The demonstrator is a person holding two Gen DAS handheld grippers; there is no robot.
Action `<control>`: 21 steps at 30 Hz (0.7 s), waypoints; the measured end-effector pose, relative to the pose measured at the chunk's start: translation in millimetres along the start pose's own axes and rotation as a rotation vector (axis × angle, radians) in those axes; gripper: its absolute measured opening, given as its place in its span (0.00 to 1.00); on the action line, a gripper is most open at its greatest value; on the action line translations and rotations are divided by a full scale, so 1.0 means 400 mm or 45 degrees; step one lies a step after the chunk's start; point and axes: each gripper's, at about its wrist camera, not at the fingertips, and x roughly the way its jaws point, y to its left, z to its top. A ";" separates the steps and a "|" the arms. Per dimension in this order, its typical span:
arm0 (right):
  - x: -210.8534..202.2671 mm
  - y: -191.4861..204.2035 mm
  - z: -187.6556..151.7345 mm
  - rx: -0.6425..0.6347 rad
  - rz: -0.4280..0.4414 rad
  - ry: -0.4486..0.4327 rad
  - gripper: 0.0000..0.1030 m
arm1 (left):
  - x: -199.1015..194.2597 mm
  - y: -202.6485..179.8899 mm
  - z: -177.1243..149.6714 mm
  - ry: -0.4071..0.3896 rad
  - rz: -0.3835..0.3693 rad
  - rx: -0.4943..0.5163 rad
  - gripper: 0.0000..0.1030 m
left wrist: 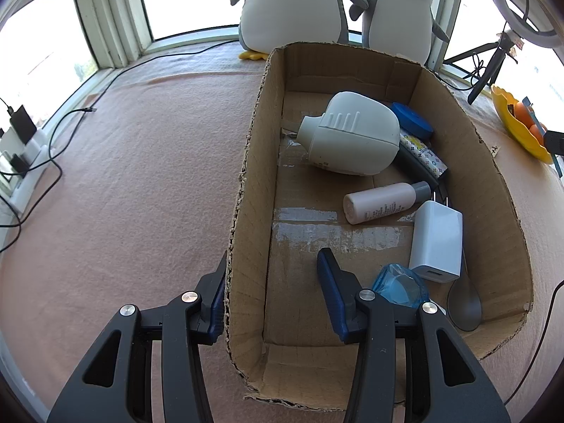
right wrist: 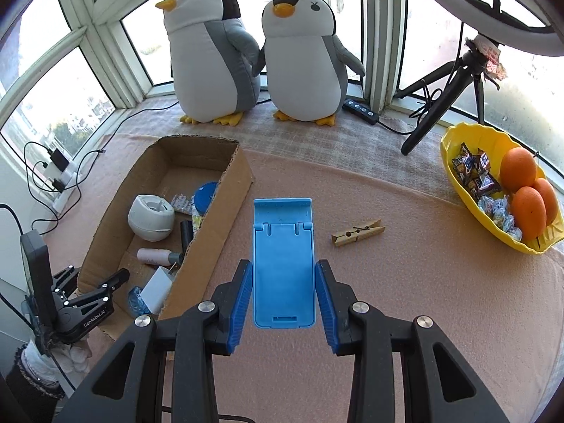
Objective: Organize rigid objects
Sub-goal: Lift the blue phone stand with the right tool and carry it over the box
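Pink blanket (right wrist: 387,282): right gripper (right wrist: 283,303) fingers flank phone stand (right wrist: 282,264) (left gripper (left wrist: 271,296) spread astride box wall (left wrist: 243,246)).

Pink blanket (right wrist: 370,299): cardboard box (right wrist: 225,190), phone stand (right wrist: 283,268), clothespin (right wrist: 357,233), bowl (right wrist: 454,176).

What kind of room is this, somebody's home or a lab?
Most likely a home, on a cloth-covered ledge in a bay window. Two plush penguins sit against the window frames, and a yellow bowl holds oranges and sweets beside a cardboard box of household bits.
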 end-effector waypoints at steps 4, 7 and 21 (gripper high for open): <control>0.011 0.066 0.010 -0.064 0.045 0.008 0.32 | 0.000 -0.001 0.000 -0.001 0.000 -0.001 0.44; 0.027 0.112 0.013 -0.108 0.071 0.019 0.32 | 0.003 -0.004 0.000 -0.001 -0.002 -0.005 0.44; 0.118 0.223 0.050 -0.185 0.096 0.032 0.32 | 0.004 -0.004 -0.003 -0.003 -0.007 -0.011 0.45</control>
